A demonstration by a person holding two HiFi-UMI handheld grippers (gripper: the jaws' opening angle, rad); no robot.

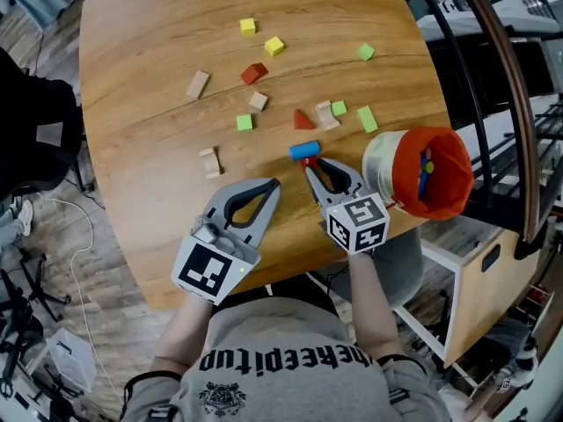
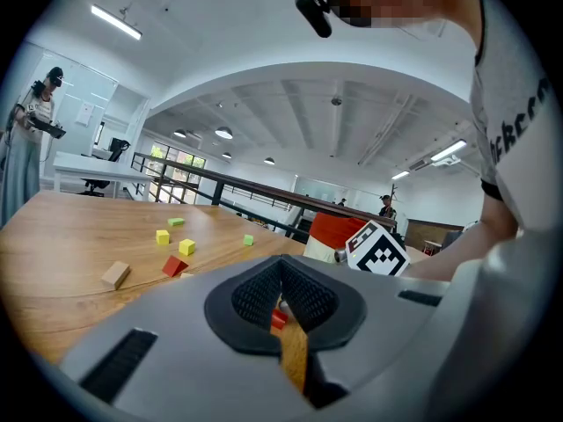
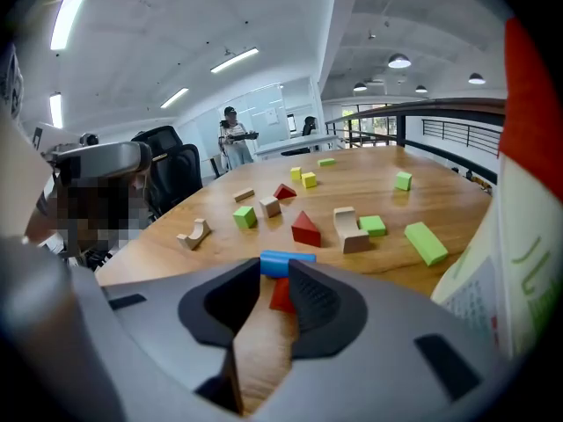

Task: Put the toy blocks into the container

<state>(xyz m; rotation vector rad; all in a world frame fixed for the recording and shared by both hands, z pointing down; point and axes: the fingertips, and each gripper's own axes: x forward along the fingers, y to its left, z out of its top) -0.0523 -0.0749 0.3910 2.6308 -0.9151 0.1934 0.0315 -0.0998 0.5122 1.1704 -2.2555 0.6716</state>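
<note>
Container (image 1: 428, 172) sits at the right near edge of the counter (image 1: 141, 77), just right of the right gripper (image 1: 314, 163). Left gripper (image 1: 274, 185) is beside that on the left, both at the near edge. Small block (image 3: 281, 295) lies between the right jaws, cylinder block (image 1: 304, 150) just beyond their tips. Arch block (image 1: 209, 162) is ahead-left of the left gripper. Other blocks (image 1: 255, 73) are scattered from mid-counter to the far side.

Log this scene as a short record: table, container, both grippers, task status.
table: wooden, toy blocks scattered across it
container: orange-rimmed, at the table's edge beside the right gripper, some blocks inside
left gripper: jaws together, nothing between them
right gripper: jaws apart, red block between them, blue cylinder just beyond the tips
task status: most blocks not yet in the container
</note>
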